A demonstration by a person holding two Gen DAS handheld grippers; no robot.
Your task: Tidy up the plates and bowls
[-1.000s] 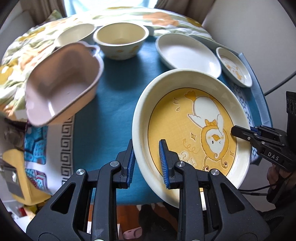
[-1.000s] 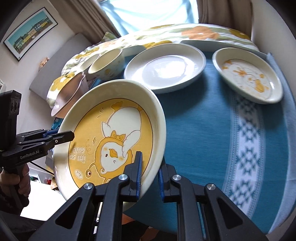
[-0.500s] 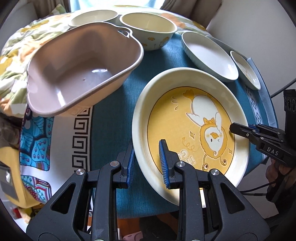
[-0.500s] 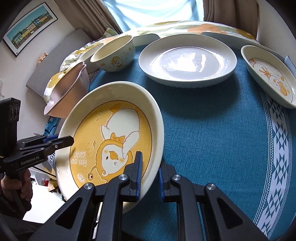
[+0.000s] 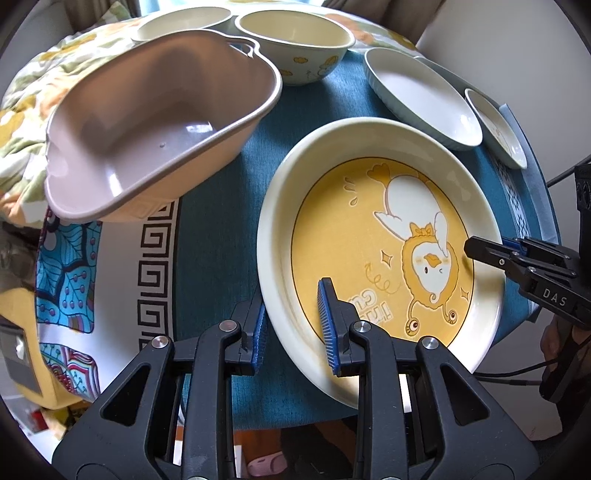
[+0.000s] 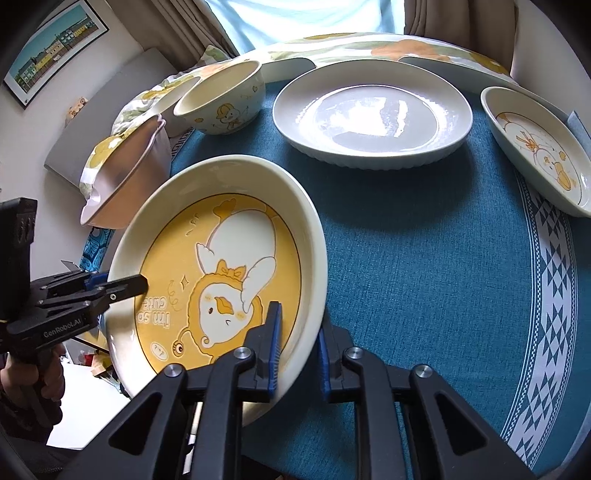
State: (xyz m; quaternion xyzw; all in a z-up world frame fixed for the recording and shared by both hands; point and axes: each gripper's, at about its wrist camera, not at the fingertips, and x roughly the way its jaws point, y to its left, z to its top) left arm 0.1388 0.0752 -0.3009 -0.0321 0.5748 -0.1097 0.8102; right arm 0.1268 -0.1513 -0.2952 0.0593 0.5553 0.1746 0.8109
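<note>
The round cream ceramic plate with the yellow duck-print centre (image 5: 380, 251) is being held just above the near part of the teal woven tablecloth (image 6: 424, 280), tilted so its left rim is riding higher than its right in the right wrist view. The left gripper (image 5: 293, 325) is clamping the plate's near-left rim, one blue pad inside the well and one under the outer wall; the right gripper (image 6: 297, 354) is pinching the opposite rim the same way, so both claws are closed on the one plate and neither hand is nearer than the other. Being round, the plate has no long axis; what matters is that the white glazed oval plate (image 6: 373, 114) is lying far and slightly right of it, with open teal cloth between them, which looks like the likely stacking spot. Left of the carried plate, the pink plastic handled basin (image 5: 155, 129) is sitting tilted and close, leaving little room that way. Beyond it the cream ceramic duck-print bowl (image 6: 225, 99) is standing upright, with a second cream bowl (image 5: 181, 24) behind. At far right the small duck-print dish (image 6: 535, 147) is resting near the table's edge, so I judge the clearest path to be straight forward.
</note>
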